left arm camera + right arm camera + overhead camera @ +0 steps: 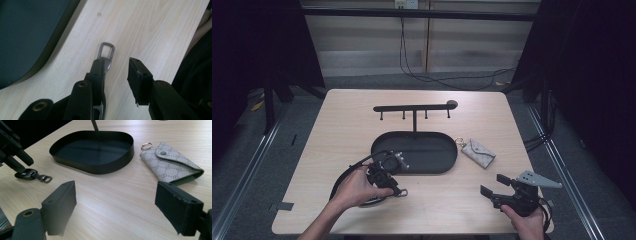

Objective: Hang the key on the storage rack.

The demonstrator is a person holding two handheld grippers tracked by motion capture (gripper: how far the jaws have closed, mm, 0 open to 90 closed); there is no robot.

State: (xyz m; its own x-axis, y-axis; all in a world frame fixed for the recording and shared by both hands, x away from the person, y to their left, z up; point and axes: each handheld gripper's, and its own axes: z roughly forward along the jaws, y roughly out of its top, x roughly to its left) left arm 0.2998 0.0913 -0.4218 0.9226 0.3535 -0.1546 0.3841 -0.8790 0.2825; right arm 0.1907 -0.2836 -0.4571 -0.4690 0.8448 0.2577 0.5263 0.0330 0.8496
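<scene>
Between the lower-left jaws of the left gripper [116, 72], narrowly parted, a metal clasp [106, 53] lies on the tabletop [150, 30] against one jaw, unpinched. Lower right, the right gripper [497, 186] gapes wide, holding nothing. Above sit the black tray [110, 165] and grey key pouch [172, 165].

1. I see the tray [414, 152] at frame centre on the table [342, 115], with the hook rack [414, 107] rising behind it.
2. The key pouch [478, 152] lies just right of the tray.
3. The key fob [394, 191] lies below the tray's left end, by my left gripper [387, 175].
4. My right gripper [495, 186] sits lower right, well apart from the pouch.
</scene>
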